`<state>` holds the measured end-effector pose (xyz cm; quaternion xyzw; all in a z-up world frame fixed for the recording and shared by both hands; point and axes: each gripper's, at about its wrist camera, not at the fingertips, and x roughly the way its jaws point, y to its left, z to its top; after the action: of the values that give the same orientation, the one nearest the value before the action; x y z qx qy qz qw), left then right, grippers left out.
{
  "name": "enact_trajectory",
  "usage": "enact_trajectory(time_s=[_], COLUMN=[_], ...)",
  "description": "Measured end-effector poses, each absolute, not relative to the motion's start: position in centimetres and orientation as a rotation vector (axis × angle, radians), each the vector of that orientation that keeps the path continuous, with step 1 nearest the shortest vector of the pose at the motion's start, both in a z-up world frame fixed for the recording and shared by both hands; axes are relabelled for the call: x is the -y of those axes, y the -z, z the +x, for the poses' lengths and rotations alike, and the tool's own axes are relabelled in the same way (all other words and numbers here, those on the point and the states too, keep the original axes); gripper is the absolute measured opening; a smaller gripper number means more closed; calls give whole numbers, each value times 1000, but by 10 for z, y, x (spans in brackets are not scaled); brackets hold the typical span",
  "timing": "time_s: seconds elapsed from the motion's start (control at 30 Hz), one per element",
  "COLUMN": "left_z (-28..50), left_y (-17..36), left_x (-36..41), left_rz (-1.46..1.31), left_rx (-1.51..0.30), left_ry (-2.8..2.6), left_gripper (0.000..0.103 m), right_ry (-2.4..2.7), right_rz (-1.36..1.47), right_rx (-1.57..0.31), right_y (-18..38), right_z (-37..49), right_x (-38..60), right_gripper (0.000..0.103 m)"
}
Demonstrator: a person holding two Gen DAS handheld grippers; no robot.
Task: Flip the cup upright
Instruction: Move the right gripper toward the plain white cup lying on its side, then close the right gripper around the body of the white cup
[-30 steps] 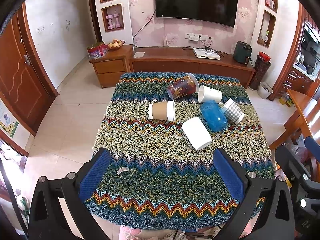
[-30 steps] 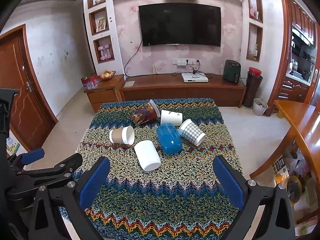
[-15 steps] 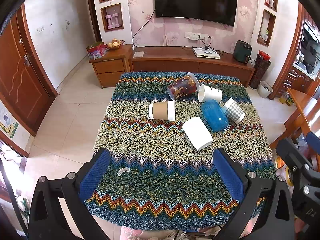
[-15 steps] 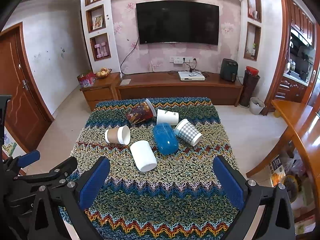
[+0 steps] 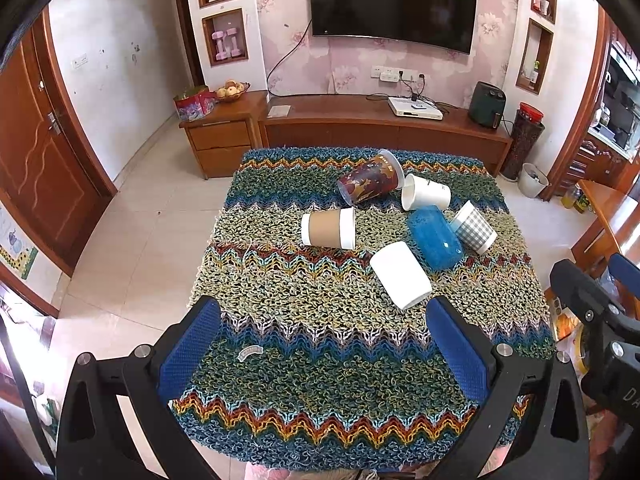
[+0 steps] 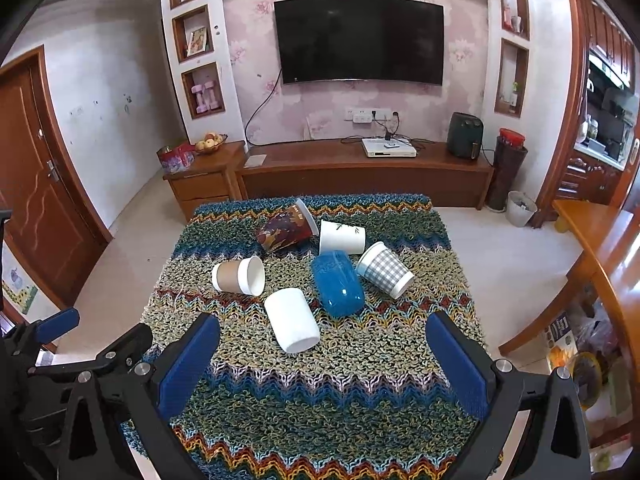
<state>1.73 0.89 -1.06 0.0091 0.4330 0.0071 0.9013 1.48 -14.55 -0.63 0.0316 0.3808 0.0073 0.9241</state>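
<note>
Several cups lie on their sides on the knitted zigzag cloth (image 5: 320, 344): a plain white cup (image 5: 400, 280) (image 6: 291, 319) nearest, a brown-sleeved paper cup (image 5: 329, 229) (image 6: 239, 276), a blue cup (image 5: 434, 237) (image 6: 337, 283), a checked cup (image 5: 475, 232) (image 6: 385, 269), a small white cup (image 5: 426, 193) (image 6: 342, 237) and a dark red printed cup (image 5: 370, 183) (image 6: 285, 227). My left gripper (image 5: 325, 354) is open and empty above the near part of the table. My right gripper (image 6: 325, 362) is open and empty, also short of the cups.
A small white label (image 5: 249, 352) lies on the cloth near my left finger. A wooden TV cabinet (image 6: 360, 172) stands behind the table. A wooden table (image 6: 604, 248) stands at the right. The right gripper shows at the edge of the left wrist view (image 5: 592, 312).
Both grippers have drifted a little; the cups sit slightly nearer in the right wrist view. No cup has moved. Both grippers stay open.
</note>
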Motion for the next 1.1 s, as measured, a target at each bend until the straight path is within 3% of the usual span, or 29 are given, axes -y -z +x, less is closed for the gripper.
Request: enact_trajectory(time_s=[1.1], left_z=[59], left_y=[72], left_x=[-32], left_rz=[8], left_rx=[-1015], left_ry=[-89], left_gripper=[102], right_ry=[-55], right_rz=[-73], right_rx=[-939], right_y=[69], right_z=[85], right_x=[119], right_gripper=[103])
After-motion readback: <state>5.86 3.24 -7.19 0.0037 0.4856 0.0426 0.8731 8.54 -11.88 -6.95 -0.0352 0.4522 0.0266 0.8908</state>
